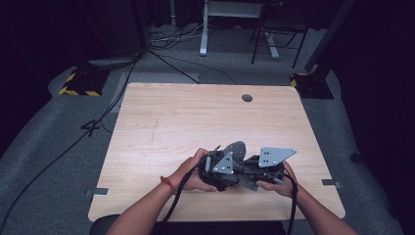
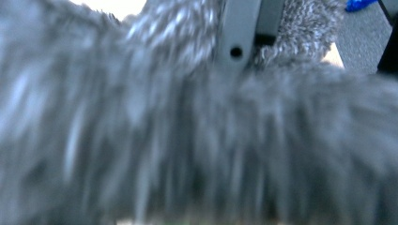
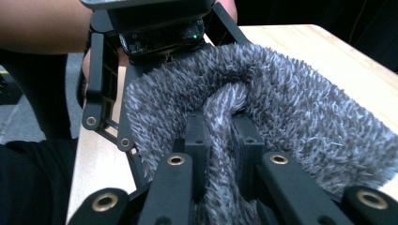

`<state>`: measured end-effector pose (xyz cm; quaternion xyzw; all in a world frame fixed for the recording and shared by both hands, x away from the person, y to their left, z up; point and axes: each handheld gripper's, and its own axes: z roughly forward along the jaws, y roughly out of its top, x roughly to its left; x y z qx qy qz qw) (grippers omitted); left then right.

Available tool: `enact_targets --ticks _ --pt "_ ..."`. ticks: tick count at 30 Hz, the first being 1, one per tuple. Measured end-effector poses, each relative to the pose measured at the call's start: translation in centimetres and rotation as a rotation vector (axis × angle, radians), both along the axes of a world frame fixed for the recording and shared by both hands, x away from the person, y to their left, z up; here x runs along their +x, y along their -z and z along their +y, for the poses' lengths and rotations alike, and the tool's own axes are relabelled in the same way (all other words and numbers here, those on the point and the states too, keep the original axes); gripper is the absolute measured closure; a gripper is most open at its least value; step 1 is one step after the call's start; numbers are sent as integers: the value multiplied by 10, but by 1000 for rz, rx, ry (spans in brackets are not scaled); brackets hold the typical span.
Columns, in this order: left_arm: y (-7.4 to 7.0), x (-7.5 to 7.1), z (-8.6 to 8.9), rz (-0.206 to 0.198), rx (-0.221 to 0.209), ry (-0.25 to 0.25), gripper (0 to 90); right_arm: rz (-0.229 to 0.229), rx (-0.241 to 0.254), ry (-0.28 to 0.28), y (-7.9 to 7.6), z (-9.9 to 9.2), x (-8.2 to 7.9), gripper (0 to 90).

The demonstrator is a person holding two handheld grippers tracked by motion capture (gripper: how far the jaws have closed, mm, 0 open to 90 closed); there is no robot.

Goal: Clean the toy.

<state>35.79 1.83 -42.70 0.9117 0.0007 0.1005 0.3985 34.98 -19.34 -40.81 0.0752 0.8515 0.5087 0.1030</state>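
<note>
Both grippers on a grey fuzzy cloth, near edge of table; looks like a two-handed fold or regrasp in progress.

Right gripper [image 3: 216,140]: fingers [image 3: 195,136] closed on a raised ridge of the grey fuzzy cloth [image 3: 300,103]. Left gripper [image 1: 219,165] sits against the cloth's far side; its fingers are buried in blurred pile, so grip state cannot be told. Cloth bunched on the table [image 1: 195,112] between the hands. Next move probably needs one end lifted clear while the other stays anchored.

Count: 1 wooden table [image 1: 195,122]. 1 grey fuzzy cloth [image 1: 236,150] at near centre. 2 grippers: left gripper [image 1: 219,166], right gripper [image 1: 254,169]. 2 hands: left hand [image 1: 193,171], right hand [image 1: 279,186].
</note>
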Motion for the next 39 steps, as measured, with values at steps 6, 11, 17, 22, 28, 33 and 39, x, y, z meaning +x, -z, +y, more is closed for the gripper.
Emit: enact_targets --ticks 6,11,17,22,28,33,39 --pt "-12 6 18 15 -92 -36 336 55 6 75 8 -26 13 801" --pt "-16 9 25 -8 -101 -61 337 77 -35 80 17 -26 17 801" --pt "-23 8 32 -9 -154 -70 338 105 -95 113 34 -27 26 801" --pt "-21 7 31 -6 -163 -52 337 162 -48 93 39 -25 30 800" --pt "-17 16 36 80 -218 -49 334 158 62 68 29 -30 25 802" --pt "-14 17 35 81 -198 -66 333 147 115 71 20 -33 25 804" --pt "-12 13 26 19 -125 -81 333 106 122 81 13 -34 24 804"
